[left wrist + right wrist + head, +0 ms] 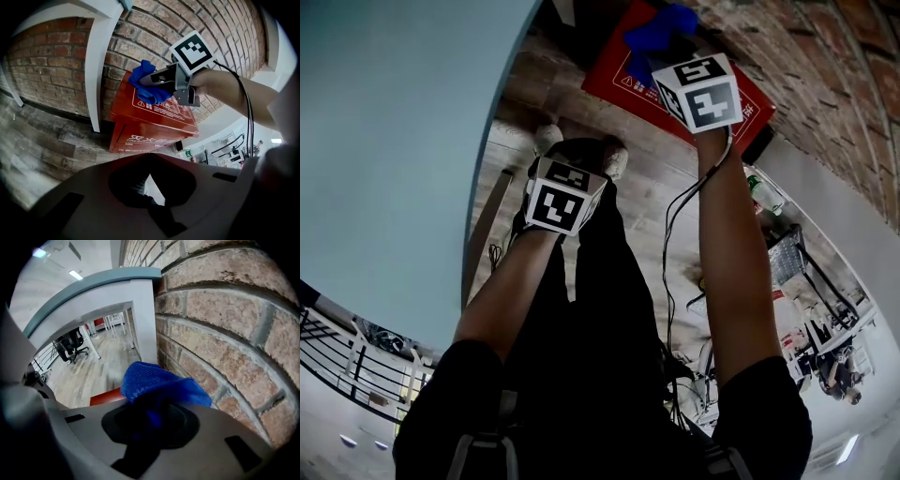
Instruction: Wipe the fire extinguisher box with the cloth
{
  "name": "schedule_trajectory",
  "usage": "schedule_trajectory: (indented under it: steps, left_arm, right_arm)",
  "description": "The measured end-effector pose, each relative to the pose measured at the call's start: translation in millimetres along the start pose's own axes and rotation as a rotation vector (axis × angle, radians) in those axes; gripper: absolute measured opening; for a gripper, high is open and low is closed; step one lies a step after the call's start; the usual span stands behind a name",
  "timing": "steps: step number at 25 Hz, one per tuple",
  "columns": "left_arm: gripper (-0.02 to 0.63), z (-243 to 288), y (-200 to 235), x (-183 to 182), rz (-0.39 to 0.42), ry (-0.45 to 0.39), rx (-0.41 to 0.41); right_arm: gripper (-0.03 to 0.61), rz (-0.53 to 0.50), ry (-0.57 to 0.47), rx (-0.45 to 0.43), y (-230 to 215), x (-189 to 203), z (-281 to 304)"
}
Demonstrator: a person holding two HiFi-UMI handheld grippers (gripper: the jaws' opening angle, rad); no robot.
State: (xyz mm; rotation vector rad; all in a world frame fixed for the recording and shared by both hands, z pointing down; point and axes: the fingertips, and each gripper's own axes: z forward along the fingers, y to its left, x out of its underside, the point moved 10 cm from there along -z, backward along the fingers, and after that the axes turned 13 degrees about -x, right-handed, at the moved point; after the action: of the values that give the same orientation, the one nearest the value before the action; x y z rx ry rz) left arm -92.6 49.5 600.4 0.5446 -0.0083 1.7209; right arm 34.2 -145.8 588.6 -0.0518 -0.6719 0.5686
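The red fire extinguisher box (pixel 623 77) stands on the floor against a brick wall, seen from the side in the left gripper view as a red box (pixel 140 123) with white print. My right gripper (pixel 150 418) is shut on a bunched blue cloth (pixel 157 383). It holds the cloth (pixel 146 88) on the box's sloping top, near the back edge by the wall. My left gripper (pixel 149 187) hangs lower and nearer me, away from the box. Its jaws look shut with nothing in them. Its marker cube (pixel 562 197) shows over my legs.
A brick wall (pixel 61 65) runs behind the box, and a white pillar (pixel 99 70) stands just left of it. A wood-plank floor (pixel 33 136) lies below. A black cable (pixel 675 234) hangs along the right arm. Desks and racks (pixel 806 281) stand off to the right.
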Motion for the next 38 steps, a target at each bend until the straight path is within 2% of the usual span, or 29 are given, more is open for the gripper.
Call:
schedule_trajectory:
  steps: [3, 6, 12, 16, 19, 24, 26, 29, 33, 38]
  left_arm:
    - [0.005, -4, -3, -6, 0.037, -0.007, -0.007]
    - [0.005, -10, -10, -12, 0.048, -0.012, 0.003]
    - [0.005, -7, -22, -14, 0.073, -0.01, 0.013]
    - [0.005, -10, -29, -17, 0.05, 0.003, 0.026]
    - [0.005, -22, -39, -28, 0.069, 0.003, 0.025]
    - [0.005, -51, -57, -61, 0.127, -0.043, 0.008]
    - [0.005, -65, -65, -77, 0.153, -0.067, -0.004]
    - [0.005, -91, -76, -98, 0.166, -0.104, -0.01]
    - [0.005, -131, -90, -123, 0.144, -0.168, 0.011]
    - [0.005, -184, -108, -150, 0.149, -0.252, 0.01]
  right_arm:
    - [0.097, 0.039, 0.026, -0.018, 1, -8, -1]
    - [0.097, 0.086, -0.006, -0.022, -4, 1, -9]
    - [0.097, 0.191, -0.022, 0.051, -30, 62, -52]
    - [0.097, 0.326, -0.027, 0.134, -49, 112, -91]
    - [0.097, 0.428, -0.006, 0.206, -59, 147, -121]
    - [0.097, 0.474, -0.022, 0.228, -60, 164, -138]
    - [0.097, 0.406, -0.062, 0.231, -46, 161, -137]
    - [0.097, 0.321, -0.147, 0.202, 0, 149, -146]
    - [0.097, 0.394, -0.415, 0.176, 59, 122, -189]
    - [0.097, 0.447, -0.581, 0.162, 104, 78, -249]
